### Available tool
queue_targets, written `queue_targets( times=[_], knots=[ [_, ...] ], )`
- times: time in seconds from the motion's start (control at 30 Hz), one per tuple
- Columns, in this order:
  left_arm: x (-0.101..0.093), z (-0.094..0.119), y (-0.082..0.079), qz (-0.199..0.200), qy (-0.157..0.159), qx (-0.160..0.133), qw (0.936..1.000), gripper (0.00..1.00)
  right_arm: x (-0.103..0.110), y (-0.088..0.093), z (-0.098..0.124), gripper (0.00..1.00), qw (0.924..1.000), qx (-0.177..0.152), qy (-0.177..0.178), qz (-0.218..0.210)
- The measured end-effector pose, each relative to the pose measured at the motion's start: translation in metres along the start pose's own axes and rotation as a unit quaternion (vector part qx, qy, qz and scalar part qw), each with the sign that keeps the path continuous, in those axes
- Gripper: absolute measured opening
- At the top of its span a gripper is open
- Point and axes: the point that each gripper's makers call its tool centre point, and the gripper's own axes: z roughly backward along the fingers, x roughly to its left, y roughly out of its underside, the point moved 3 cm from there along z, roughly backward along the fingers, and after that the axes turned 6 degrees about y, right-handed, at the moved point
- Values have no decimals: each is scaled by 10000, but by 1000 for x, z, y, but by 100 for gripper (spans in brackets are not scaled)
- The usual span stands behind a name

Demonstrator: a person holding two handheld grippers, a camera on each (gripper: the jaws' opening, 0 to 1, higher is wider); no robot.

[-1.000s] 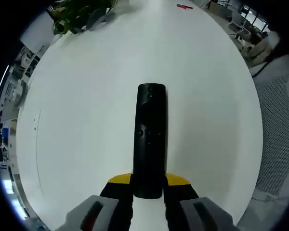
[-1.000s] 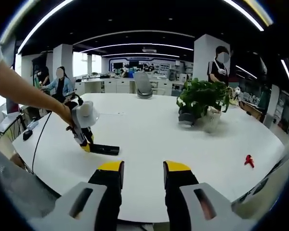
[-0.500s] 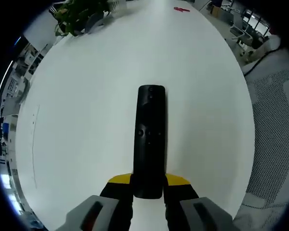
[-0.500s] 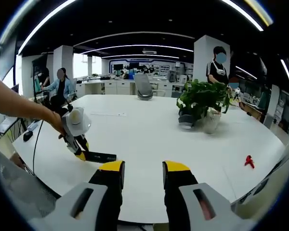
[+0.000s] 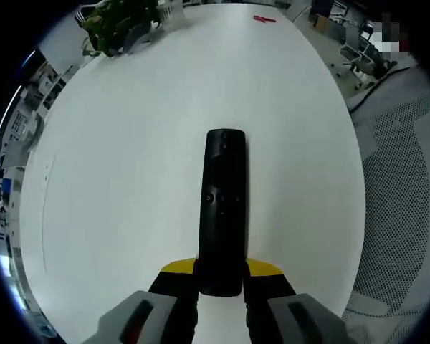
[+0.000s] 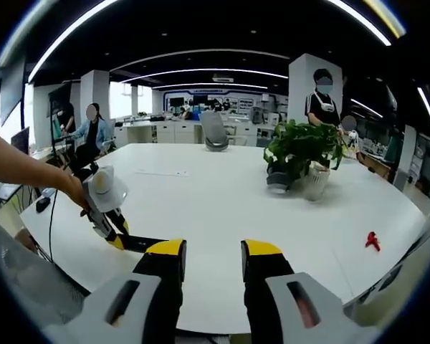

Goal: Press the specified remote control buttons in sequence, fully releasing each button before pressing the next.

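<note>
Left gripper [image 5: 221, 276]: two jaws are seen, each with a grey outer shell, a black inner finger and a yellow tip. A red mark is noted in a recess on one grey shell, a dark slot on the other. Right gripper [image 6: 212, 261]: the same build is seen, grey shells with dark oval recesses, black inner fingers, yellow rounded tips. In the right gripper view the left gripper [image 6: 109, 218] is seen from the side: a white rounded housing on top, a dark body beneath, a yellow tip at the lower end. The person's hand [image 6: 75, 195] and forearm are seen bare; no sleeve is visible. A dark cable is seen hanging below the hand.
</note>
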Motion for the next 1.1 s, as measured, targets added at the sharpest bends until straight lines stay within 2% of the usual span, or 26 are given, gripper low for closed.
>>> queue_targets(
  times=[0.37, 0.67, 0.77, 1.1],
  knots=[
    [-25, 0, 3, 17, -18, -2, 10000, 23, 0, -3, 2, 28, 9999, -99, -29, -78],
    [-42, 0, 4, -166, -145, 51, 9997, 23, 0, -4, 3, 28, 9999, -127, -44, -101],
    [-48, 1, 5, -234, -164, 12, 9996, 23, 0, -3, 2, 27, 9999, -77, -38, -64],
    [-59, 0, 8, -67, -13, -195, 9998, 23, 0, -4, 3, 22, 9999, -94, -65, -128]
  ],
)
